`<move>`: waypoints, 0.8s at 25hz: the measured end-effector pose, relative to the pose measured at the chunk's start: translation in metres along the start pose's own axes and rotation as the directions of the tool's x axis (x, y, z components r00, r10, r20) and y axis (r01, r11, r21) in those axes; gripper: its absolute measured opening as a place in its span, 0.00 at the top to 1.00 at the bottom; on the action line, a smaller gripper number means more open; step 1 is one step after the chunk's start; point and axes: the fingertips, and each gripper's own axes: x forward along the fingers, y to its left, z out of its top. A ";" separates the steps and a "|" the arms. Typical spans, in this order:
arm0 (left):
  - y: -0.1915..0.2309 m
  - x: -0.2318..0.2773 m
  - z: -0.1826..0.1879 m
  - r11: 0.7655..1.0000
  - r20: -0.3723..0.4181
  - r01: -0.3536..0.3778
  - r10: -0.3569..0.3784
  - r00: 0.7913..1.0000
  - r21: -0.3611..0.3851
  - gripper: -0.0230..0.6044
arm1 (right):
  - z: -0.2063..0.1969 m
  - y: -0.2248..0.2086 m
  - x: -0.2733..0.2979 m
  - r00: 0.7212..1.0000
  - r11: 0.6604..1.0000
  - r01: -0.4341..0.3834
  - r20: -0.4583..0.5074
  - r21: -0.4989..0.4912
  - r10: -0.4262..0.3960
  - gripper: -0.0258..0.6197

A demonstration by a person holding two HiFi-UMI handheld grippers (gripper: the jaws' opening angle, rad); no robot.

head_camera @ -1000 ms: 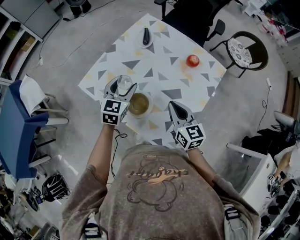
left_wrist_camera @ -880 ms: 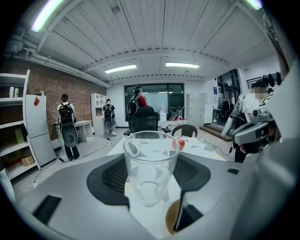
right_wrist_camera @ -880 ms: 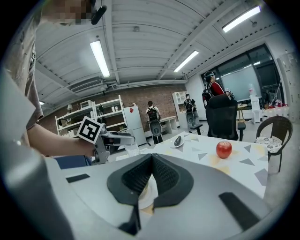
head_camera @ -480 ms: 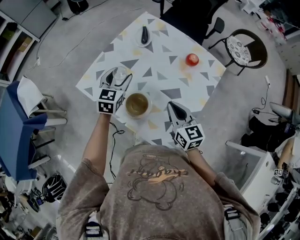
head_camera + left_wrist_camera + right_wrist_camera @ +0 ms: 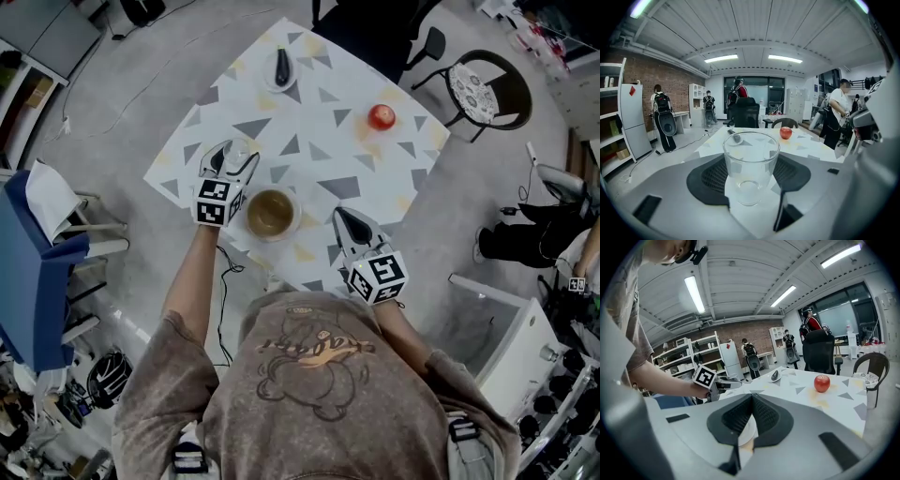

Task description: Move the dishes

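Glass (image 5: 751,164), empty, held by left tool (image 5: 232,159), right tool (image 5: 751,401) closed, bowl (image 5: 298,218) of brown liquid (image 5: 272,214)

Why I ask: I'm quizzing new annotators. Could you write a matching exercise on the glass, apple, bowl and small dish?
Things:
1 glass
2 apple
3 bowl
4 small dish

Descriptions:
A at the far corner of the table
B between the jaws of the left gripper
C near edge, brownish inside
D red, toward the right corner

Pairs: 1-B, 2-D, 3-C, 4-A
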 end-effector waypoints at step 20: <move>0.003 0.029 -0.034 1.000 -0.063 0.018 -0.017 0.998 0.012 0.50 | -0.007 -0.009 0.010 0.999 0.999 0.029 -0.029 0.028 -0.028 0.95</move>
